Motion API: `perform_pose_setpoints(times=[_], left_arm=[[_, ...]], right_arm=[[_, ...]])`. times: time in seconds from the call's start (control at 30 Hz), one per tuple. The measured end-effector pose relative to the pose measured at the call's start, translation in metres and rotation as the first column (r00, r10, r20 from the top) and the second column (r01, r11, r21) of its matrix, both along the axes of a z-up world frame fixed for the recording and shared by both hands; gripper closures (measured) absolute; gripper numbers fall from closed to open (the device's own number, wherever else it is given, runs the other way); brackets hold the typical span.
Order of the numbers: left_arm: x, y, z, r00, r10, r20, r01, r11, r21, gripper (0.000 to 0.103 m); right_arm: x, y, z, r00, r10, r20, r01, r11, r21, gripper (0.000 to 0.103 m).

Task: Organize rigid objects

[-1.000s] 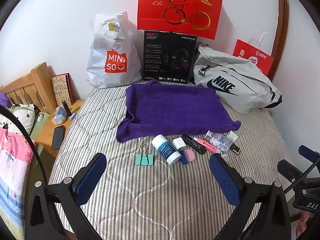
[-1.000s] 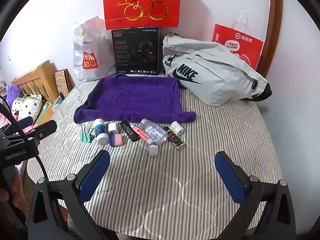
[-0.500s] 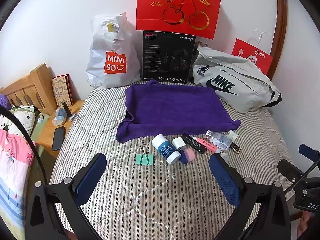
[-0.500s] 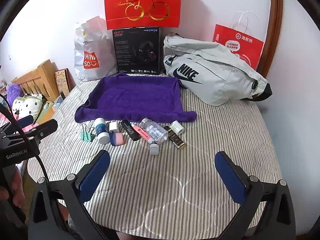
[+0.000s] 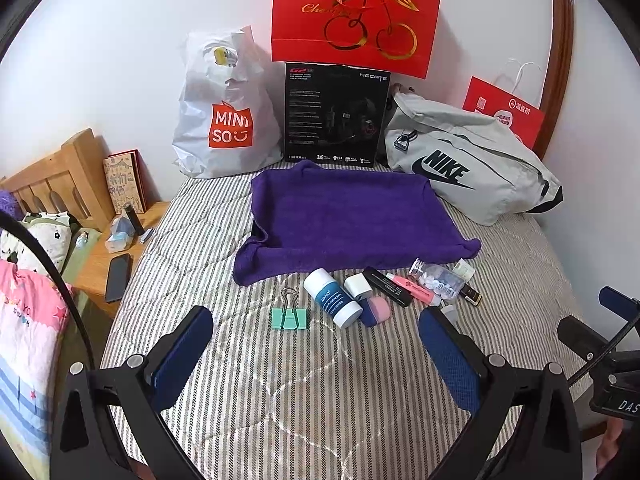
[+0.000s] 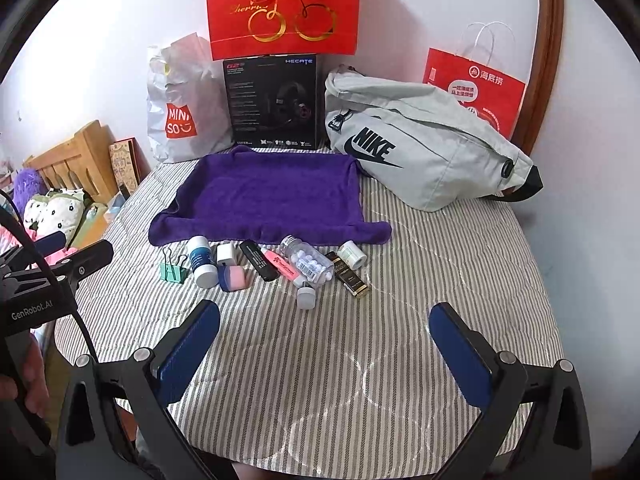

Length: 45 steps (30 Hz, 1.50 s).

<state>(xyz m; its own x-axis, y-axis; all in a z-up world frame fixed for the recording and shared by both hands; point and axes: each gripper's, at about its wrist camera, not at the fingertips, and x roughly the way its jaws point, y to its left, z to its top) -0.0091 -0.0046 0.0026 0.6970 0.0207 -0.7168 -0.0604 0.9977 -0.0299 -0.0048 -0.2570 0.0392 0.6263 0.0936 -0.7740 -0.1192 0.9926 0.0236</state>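
Small hard toiletries (image 6: 308, 264) line the flat purple towel's (image 5: 352, 212) near edge, unsorted, so your left gripper (image 5: 320, 344) and right gripper (image 6: 324, 332) both hover spread wide, empty.

**Barely a shift: the left gripper creeps forward**

We find very little altered over the last second. In the right wrist view, the left gripper (image 6: 76, 248) has edged a little further into the frame from the left border. Its fingers (image 6: 98, 253) now reach slightly closer to the green binder clip (image 6: 174, 270) on the bed (image 6: 360, 360), though they are still apart from it. In the left wrist view, the whole scene has drifted by a hair, and the red gift bag (image 5: 356, 16) against the wall sits a touch lower in the frame.
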Motion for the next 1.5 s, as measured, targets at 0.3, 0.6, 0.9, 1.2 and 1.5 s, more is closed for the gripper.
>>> perform_pose_setpoints(times=[0.3,0.6,0.9,1.2,1.5], left_arm=[[0.0,0.0,-0.001,1.0,0.003,-0.001,-0.003,1.0,0.003,0.0],[-0.002,-0.001,-0.002,1.0,0.0,-0.005,0.0,1.0,0.004,0.0],[0.002,0.001,-0.005,1.0,-0.002,-0.01,0.002,1.0,0.007,0.0],[0.032,0.014,-0.022,0.999,0.019,-0.037,-0.019,1.0,0.016,0.0],[0.069,0.028,-0.078,0.996,0.003,-0.092,0.002,0.999,0.051,0.0]], right_arm=[[-0.001,-0.003,-0.001,1.0,-0.009,0.002,0.009,1.0,0.0,0.0],[-0.001,-0.006,0.0,1.0,-0.019,0.001,0.019,1.0,-0.002,0.0],[0.004,-0.007,-0.001,1.0,-0.014,-0.005,0.014,1.0,-0.006,0.0],[0.023,-0.014,-0.014,1.0,-0.02,-0.021,0.02,1.0,-0.008,0.0],[0.056,-0.016,-0.039,0.999,0.007,-0.032,-0.008,1.0,-0.013,0.0]])
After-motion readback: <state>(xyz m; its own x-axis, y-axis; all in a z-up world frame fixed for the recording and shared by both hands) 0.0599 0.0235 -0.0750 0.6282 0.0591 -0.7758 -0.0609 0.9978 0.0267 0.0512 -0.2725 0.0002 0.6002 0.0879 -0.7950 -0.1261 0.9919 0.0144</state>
